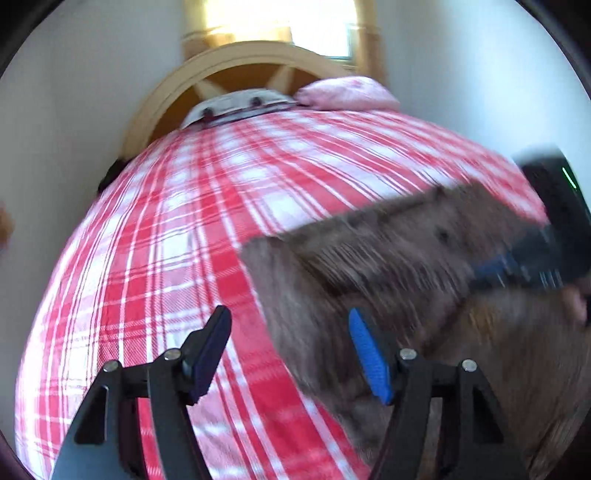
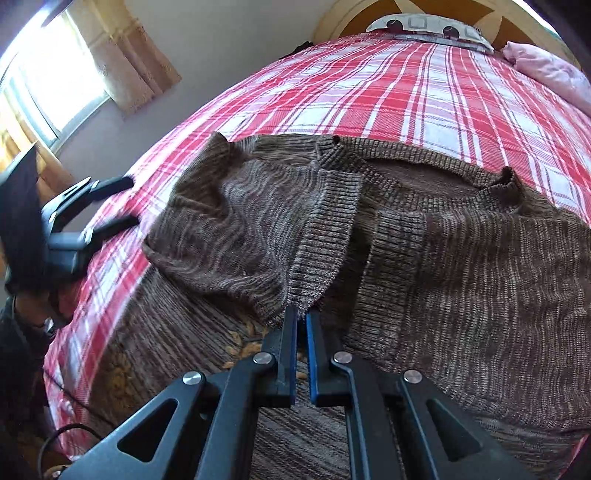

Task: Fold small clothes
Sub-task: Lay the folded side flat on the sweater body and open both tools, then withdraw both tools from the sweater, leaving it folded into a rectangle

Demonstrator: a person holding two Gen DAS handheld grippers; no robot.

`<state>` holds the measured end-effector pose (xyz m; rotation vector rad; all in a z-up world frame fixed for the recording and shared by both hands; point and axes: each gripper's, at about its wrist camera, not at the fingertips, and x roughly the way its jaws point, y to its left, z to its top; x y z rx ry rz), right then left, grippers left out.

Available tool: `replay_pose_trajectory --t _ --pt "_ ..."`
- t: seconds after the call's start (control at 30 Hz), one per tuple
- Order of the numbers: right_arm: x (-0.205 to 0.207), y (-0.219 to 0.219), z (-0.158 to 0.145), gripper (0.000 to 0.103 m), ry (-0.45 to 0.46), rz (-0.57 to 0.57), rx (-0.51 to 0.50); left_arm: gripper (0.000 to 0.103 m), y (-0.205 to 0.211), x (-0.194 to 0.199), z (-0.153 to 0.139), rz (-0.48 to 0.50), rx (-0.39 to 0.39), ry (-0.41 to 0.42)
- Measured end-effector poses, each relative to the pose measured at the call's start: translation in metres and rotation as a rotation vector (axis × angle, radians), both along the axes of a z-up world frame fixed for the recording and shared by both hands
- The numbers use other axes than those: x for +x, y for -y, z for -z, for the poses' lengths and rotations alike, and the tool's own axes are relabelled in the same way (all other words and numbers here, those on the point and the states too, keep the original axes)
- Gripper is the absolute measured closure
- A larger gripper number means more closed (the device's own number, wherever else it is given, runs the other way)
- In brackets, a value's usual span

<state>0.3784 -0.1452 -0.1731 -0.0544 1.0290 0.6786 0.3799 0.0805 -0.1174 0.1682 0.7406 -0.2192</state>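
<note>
Right gripper [image 2: 302, 314] is clamping the ribbed hem of the brown knit sweater [image 2: 369, 221], jaws nearly together on the fabric. Left gripper [image 1: 291, 347] is sitting with jaws wide apart, gripping nothing, just left of the sweater over the bed [image 1: 184, 221]. Sweater is lying at the near edge of the red-and-white plaid bedspread [image 2: 406, 92], partly folded, neck opening toward the far side. Pillows [image 2: 424, 26] are resting far off at the wooden headboard [image 1: 177, 85]
</note>
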Motion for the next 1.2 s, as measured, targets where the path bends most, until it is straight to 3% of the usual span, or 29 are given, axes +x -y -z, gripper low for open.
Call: replay_pose_trajectory --t 0.1,0.17,0.23,0.27,0.3,0.37,0.43,0.53,0.6,0.63,0.67,0.77,0.9,1.13,1.2 --pt "0.002 0.000 -0.011 0.099 0.028 0.047 0.012 0.034 -0.003 0.030 0.007 -0.054 0.007 -0.024" --pt "0.010 0.007 -0.021 0.099 0.050 0.109 0.036 0.034 0.001 0.045 0.019 -0.106 0.081 -0.040" --pt "0.024 0.002 -0.025 0.098 0.061 0.129 0.031 0.034 0.000 0.055 0.028 -0.116 0.087 -0.056" --pt "0.034 -0.003 -0.026 0.098 0.067 0.133 0.017 0.032 0.001 0.059 0.035 -0.137 0.129 -0.058" --pt "0.044 -0.010 -0.024 0.093 0.061 0.131 0.000 0.033 0.001 0.063 0.041 -0.170 0.175 -0.063" --pt "0.064 -0.016 -0.017 0.056 0.028 0.149 -0.010 0.033 -0.004 0.070 0.052 -0.212 0.223 -0.068" --pt "0.079 -0.022 -0.012 0.050 0.002 0.158 0.000 0.033 -0.012 0.072 0.059 -0.230 0.193 -0.099" --pt "0.089 -0.035 -0.001 0.051 -0.024 0.134 -0.021 0.032 -0.027 0.073 0.060 -0.240 0.119 -0.100" --pt "0.090 -0.042 0.002 0.072 0.000 0.134 -0.071 0.032 -0.033 0.071 0.060 -0.235 0.079 -0.103" --pt "0.089 -0.042 0.000 0.096 0.012 0.138 -0.073 0.032 -0.034 0.071 0.061 -0.230 0.073 -0.112" --pt "0.089 -0.039 -0.003 0.102 0.009 0.142 -0.044 0.032 -0.033 0.071 0.062 -0.225 0.080 -0.114" --pt "0.080 -0.031 -0.022 0.102 0.082 0.155 -0.002 0.027 -0.026 0.074 0.063 -0.226 0.135 -0.100" --pt "0.070 -0.024 -0.041 0.102 0.152 0.196 -0.035 0.023 -0.036 0.077 0.067 -0.351 0.177 -0.108" --pt "0.084 -0.010 -0.012 0.100 0.166 0.301 -0.179 0.025 -0.056 0.063 0.054 -0.432 0.063 -0.081" --pt "0.071 -0.012 -0.014 0.073 0.196 0.262 -0.198 0.024 -0.052 0.049 0.042 -0.420 0.001 -0.020"
